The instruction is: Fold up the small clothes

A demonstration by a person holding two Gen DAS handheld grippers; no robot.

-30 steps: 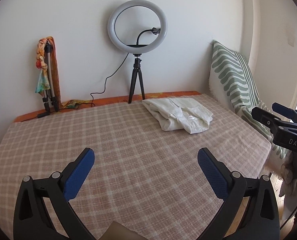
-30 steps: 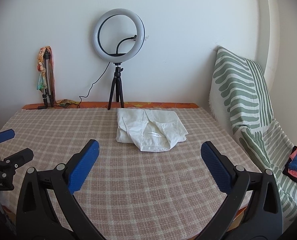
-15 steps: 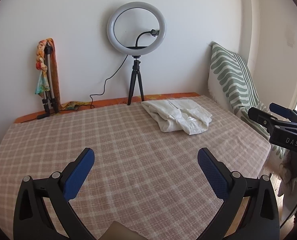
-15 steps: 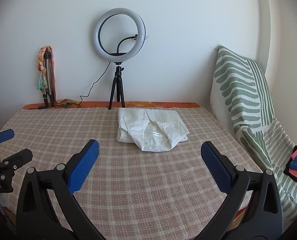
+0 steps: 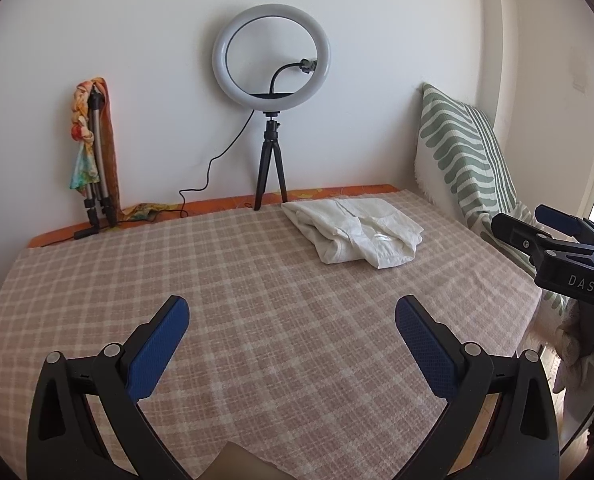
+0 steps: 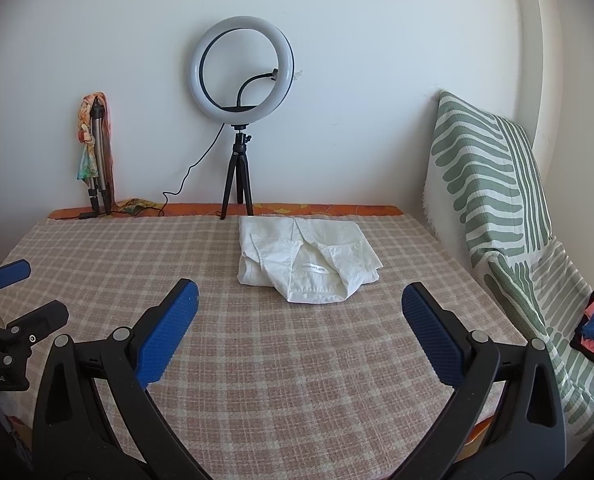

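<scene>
A folded white garment (image 6: 307, 264) lay centre frame on the checked cloth (image 6: 297, 360), below the ring light (image 6: 243, 70). Left gripper (image 5: 292, 322) and right gripper (image 6: 299, 308) hovered with fingers wide apart, holding nothing.

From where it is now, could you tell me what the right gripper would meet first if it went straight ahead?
Probably the folded white shirt: it lies on the checked cloth just ahead of the open right gripper, nothing between them, though depth is uncertain.

"DAS" in white on the right gripper (image 5: 553, 224) body, label on white garment (image 6: 305, 260) too small to read
</scene>
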